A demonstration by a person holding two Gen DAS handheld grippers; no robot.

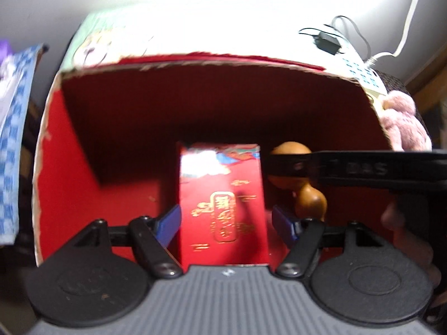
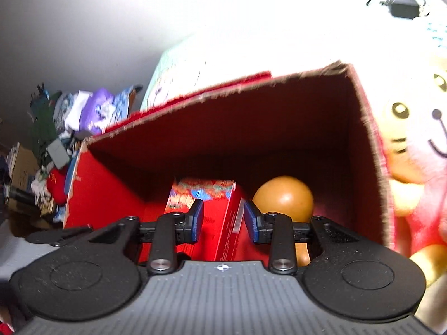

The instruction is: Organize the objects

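A large red cardboard box (image 1: 223, 64) (image 2: 251, 83) stands open toward me. Inside it is a small red box (image 1: 220, 195) (image 2: 201, 192) with gold print, and my left gripper (image 1: 225, 223) is shut on it, a blue pad against each long side. A brown wooden gourd (image 1: 310, 201) (image 2: 282, 195) rests just right of the small box. My right gripper (image 2: 223, 219) hangs inside the big box with its pads apart; the small box's corner shows beyond the gap, not pressed. One of its black fingers (image 1: 335, 167) crosses in front of the gourd.
A pink and yellow plush toy (image 2: 419, 139) (image 1: 402, 122) leans on the big box's right wall. A black power adapter (image 1: 328, 42) and white cable (image 1: 405, 28) lie behind. A blue checked cloth (image 1: 14, 139) hangs at left, beside a clutter pile (image 2: 69, 117). A hand (image 1: 405, 237) holds the right gripper.
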